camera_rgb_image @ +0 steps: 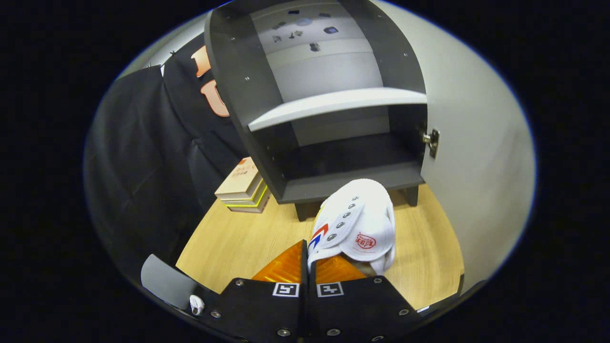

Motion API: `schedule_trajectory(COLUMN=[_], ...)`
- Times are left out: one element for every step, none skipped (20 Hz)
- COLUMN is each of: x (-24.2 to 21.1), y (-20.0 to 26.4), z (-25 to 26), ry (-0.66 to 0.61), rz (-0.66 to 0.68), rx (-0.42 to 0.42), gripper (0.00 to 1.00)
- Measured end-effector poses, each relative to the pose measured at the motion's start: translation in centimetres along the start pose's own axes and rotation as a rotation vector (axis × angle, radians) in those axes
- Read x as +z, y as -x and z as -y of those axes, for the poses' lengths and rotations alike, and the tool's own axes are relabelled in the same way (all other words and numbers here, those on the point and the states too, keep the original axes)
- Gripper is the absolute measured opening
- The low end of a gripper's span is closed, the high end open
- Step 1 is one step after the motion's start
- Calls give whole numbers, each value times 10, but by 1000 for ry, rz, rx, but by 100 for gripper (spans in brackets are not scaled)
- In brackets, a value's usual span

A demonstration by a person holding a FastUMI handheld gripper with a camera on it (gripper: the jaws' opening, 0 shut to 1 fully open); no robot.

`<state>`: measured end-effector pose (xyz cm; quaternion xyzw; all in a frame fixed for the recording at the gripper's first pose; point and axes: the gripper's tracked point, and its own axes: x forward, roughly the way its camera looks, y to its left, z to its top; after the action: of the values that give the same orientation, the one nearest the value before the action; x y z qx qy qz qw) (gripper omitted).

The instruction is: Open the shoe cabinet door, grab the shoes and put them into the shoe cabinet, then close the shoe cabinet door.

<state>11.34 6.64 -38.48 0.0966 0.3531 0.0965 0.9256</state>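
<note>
One white shoe (355, 224) is clamped between the closed fingers of the gripper (307, 259), just before the open cabinet (329, 181); books (243, 188) lie left of it.

The scene is seen from one camera that rides on the gripper (308, 257) and looks forward along its two fingers, which are shown close together at the bottom of the view. The camera is held a little above the wooden floor (238, 243) and is pointed slightly down and ahead. The shoe (355, 224) is seen very near, just past the fingers. The open shoe cabinet (329, 114) is faced from the front, close enough that its shelf (333, 102) and inside walls are seen. The picture is bent round, so the cabinet door (476, 157) is curved at the right side.
</note>
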Motion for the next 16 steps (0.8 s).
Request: schedule_trajectory(x=[16, 33, 52, 69, 86, 100, 114, 127, 139, 148, 156, 165, 173, 180, 186, 193], y=[7, 12, 15, 15, 15, 14, 12, 10, 7, 3, -2, -7, -13, -21, -28, -34], z=[-2, -5, -7, -10, -12, -12, -13, -14, -14, -14, -15, -17, -17, -17, -18, -20], ry=[11, 20, 26, 28, 29, 28, 28, 29, 31, 32, 36, 43, 50, 49, 44, 42], rz=[23, 44, 66, 89, 108, 127, 142, 158, 169, 174, 177, 177, 176, 173, 168, 167], rx=[2, 6, 12, 16, 21, 22, 24, 28, 31, 34, 38, 43, 48, 53, 57, 62], gripper=[0, 0, 0, 0, 0, 0, 0, 0, 0, 0, 0, 0, 0, 0, 0, 0])
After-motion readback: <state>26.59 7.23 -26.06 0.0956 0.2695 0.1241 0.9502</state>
